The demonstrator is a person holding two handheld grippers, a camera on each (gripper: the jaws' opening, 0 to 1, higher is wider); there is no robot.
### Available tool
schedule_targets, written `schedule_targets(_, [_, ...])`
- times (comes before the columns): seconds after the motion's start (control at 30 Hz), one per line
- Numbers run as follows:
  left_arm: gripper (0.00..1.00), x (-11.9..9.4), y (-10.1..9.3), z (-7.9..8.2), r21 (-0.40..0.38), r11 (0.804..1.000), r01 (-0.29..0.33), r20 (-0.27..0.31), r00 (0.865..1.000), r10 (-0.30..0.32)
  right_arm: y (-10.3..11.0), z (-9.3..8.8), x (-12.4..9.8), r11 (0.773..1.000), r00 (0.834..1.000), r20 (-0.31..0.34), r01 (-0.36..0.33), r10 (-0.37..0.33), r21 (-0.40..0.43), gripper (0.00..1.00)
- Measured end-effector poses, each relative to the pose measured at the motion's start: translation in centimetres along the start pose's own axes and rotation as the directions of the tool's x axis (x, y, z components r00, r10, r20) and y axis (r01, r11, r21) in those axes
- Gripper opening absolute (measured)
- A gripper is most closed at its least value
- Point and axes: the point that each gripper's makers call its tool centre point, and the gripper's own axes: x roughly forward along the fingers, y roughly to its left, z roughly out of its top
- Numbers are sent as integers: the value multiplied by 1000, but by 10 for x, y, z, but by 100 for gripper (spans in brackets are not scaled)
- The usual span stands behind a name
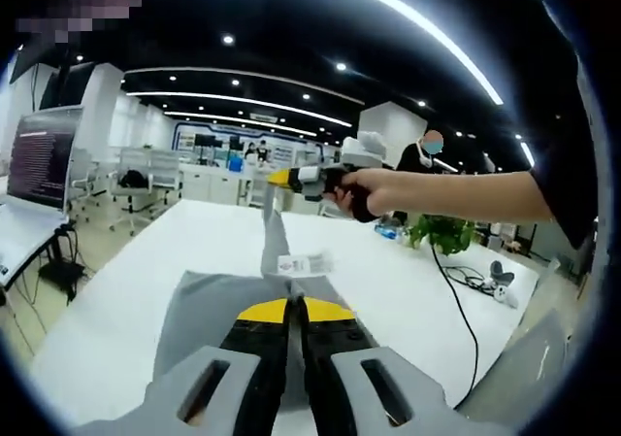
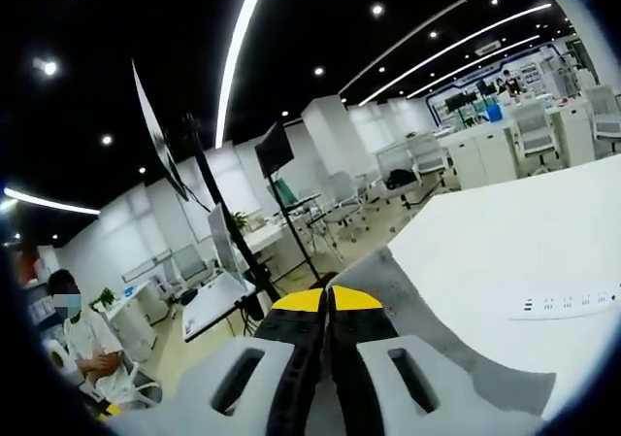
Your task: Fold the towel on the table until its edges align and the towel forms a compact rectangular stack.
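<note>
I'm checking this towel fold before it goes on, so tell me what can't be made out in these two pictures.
- Left gripper view: the grey towel's near edge is hidden by the left gripper.
- Left gripper view: the print on the towel's label is too small to read.
- Right gripper view: the right gripper covers the towel corner it pinches.

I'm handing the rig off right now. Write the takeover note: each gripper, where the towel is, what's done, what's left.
Left gripper: jaws shut on the grey towel at its near edge.
Right gripper: jaws shut on a towel edge; in the left gripper view it holds a corner lifted above the white table, the cloth hanging in a narrow strip with its label showing.
Towel: partly spread on the table, partly lifted.
Done: both edges gripped, the fold under way.
Left: lay the lifted edge over, align the edges, finish a compact rectangle.
</note>
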Motion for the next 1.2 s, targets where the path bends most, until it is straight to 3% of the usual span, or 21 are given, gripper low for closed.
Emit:
schedule_targets(0.53, [2,-5,42,-22,-89,995,-41,-22,999,39,4,-36,43,1000,998,-54,12,-11,5,0])
schedule_targets(0.83, [2,4,57,-47,-195,978,-71,-51,997,62,1,-62,61,1000,995,-104,9,-8,9,0])
schedule_targets(1.07, [2,1,70,-54,-222,970,-102,-58,994,91,-2,-75,75,999,993,-116,18,-14,31,0])
schedule_targets(1.2, [2,-4,76,-46,-238,965,-113,-36,994,108,1,-74,78,999,995,-102,27,-23,45,0])
